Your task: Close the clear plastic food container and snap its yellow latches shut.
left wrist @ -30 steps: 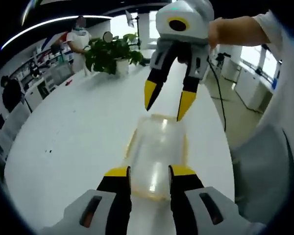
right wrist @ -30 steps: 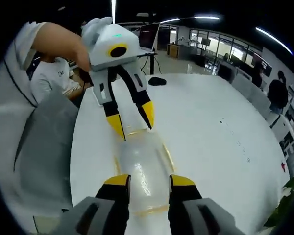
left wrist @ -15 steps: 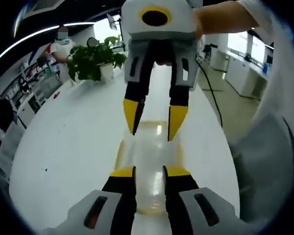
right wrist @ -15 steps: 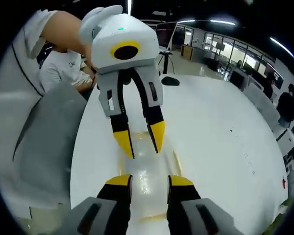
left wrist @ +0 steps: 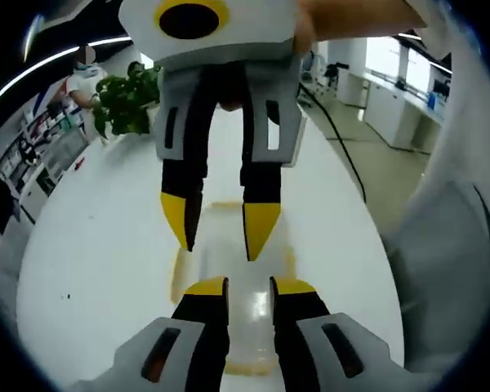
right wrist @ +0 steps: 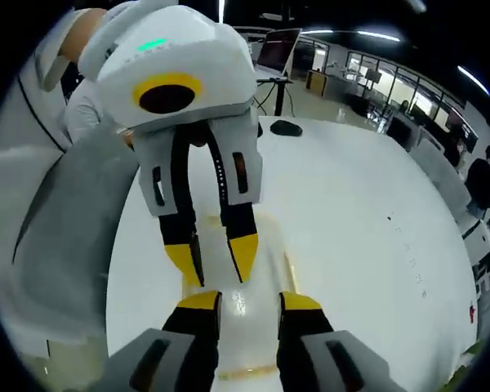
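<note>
The left gripper (left wrist: 238,284) stands with its jaws a narrow way apart, nothing between them, the tips low over the near end of the clear plastic food container (left wrist: 229,245); the right gripper (right wrist: 239,299) is set the same way, jaws parted and empty, over the opposite end; each faces the other across the box, so the right gripper hangs just beyond the left one's tips and the left just beyond the right's.

The container lies lengthwise under both pairs of tips on the white table (left wrist: 90,245), its lid seemingly already down; whether any tip touches it I cannot tell. A yellow latch (right wrist: 243,372) shows as a thin strip at the edge nearest the right gripper.

The box looks light, thin-walled and glossy; it would likely slide or flex under a sideways push; better to press straight down on the latch tabs at the rim, one end steadied while the other is snapped, not on the lid's middle.
</note>
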The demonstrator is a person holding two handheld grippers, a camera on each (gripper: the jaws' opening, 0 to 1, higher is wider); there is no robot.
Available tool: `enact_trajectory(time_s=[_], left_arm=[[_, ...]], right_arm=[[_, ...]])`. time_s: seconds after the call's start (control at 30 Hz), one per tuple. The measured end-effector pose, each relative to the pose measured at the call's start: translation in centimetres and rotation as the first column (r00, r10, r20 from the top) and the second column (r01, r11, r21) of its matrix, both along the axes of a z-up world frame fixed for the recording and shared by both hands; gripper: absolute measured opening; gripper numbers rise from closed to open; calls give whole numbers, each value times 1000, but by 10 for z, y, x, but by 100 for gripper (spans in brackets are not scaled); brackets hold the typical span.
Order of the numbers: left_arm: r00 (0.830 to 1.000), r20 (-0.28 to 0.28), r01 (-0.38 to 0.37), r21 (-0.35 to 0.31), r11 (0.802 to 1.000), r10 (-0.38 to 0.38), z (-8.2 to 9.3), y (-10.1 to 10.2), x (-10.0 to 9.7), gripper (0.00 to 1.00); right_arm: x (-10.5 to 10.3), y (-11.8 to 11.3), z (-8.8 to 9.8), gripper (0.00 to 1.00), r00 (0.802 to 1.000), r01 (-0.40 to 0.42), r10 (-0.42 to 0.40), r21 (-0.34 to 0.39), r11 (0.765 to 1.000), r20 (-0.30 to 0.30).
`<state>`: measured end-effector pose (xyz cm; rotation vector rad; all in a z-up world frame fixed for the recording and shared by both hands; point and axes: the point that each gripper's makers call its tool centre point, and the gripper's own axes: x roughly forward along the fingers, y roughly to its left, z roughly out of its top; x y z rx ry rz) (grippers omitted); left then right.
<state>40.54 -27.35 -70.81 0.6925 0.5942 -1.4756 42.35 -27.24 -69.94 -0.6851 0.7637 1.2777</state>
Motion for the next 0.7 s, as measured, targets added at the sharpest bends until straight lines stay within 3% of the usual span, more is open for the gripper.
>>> enact_trajectory(time_s=[0.17, 0.27, 0.37, 0.5, 0.57, 0.7], left_arm=[[1000, 4, 7, 0, 1000, -7, -2, -2, 0, 18], [999, 39, 24, 18, 1000, -24, -5, -2, 2, 18], [1000, 17, 12, 17, 1000, -12, -7, -2, 2, 19], [998, -53, 15, -7, 1000, -15, -5, -5, -13, 31], [997, -71, 22, 17, 1000, -21, -8, -3, -21, 38], [999, -48, 19, 49, 999, -16, -15, 0, -24, 47]], right_arm=[[4, 0, -2, 25, 1000, -11, 11, -12, 1000, 0], [5, 1, -2, 25, 1000, -20, 20, -16, 1000, 2], [4, 3, -3, 25, 999, -32, 32, -15, 999, -1], [7, 5, -5, 27, 999, -36, 36, -21, 999, -8], [10, 6, -7, 28, 999, -35, 35, -23, 999, -10], [13, 9, -10, 25, 999, -43, 42, -30, 999, -15]])
